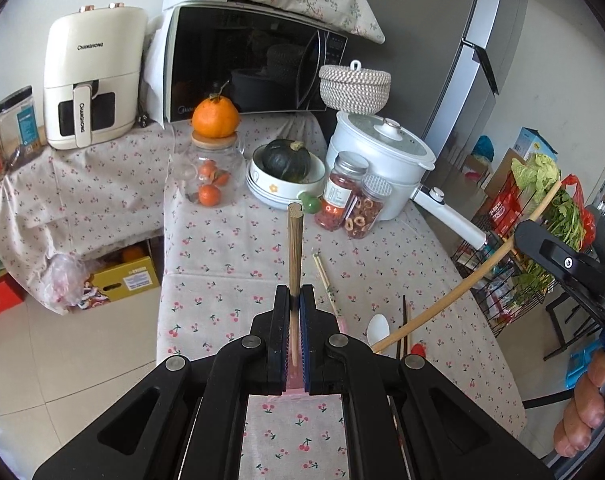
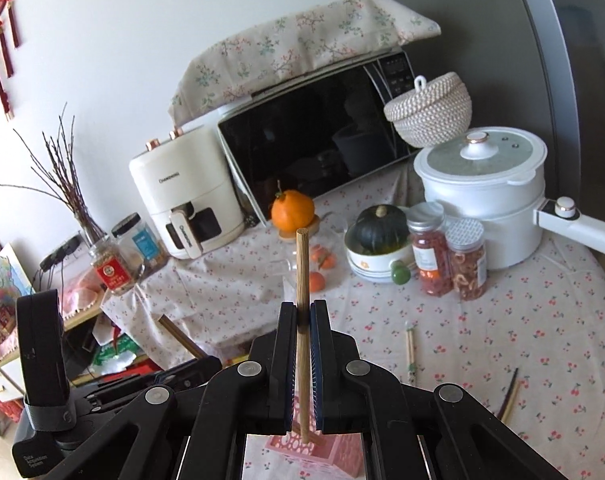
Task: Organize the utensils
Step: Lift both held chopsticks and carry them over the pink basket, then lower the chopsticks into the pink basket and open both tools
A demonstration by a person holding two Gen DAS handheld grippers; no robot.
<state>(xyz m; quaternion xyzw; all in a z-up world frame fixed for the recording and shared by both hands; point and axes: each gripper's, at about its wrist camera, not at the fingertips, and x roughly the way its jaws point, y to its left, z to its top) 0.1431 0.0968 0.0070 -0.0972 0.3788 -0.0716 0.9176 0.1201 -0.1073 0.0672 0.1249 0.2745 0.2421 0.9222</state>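
In the left wrist view my left gripper (image 1: 294, 292) is shut on a brown wooden stick (image 1: 295, 248) that points up and away over the table. A pink holder (image 1: 292, 385) shows just beneath its jaws. My right gripper (image 2: 302, 308) is shut on a pale wooden stick (image 2: 302, 272), whose lower end reaches into the pink perforated holder (image 2: 342, 456). In the left wrist view that pale stick (image 1: 462, 284) runs long from the right gripper (image 1: 520, 236) toward the holder. Pale chopsticks (image 1: 326, 280), dark chopsticks (image 1: 404, 328) and a white spoon (image 1: 378, 328) lie on the cherry-print cloth.
At the back of the table (image 1: 222, 240) stand a glass jar (image 1: 212, 172) with an orange on top, a bowl holding a dark squash (image 1: 286, 176), two spice jars (image 1: 354, 200), a white pot (image 1: 382, 160), a microwave (image 1: 254, 64) and an air fryer (image 1: 90, 80). A wire rack of vegetables (image 1: 534, 240) stands right.
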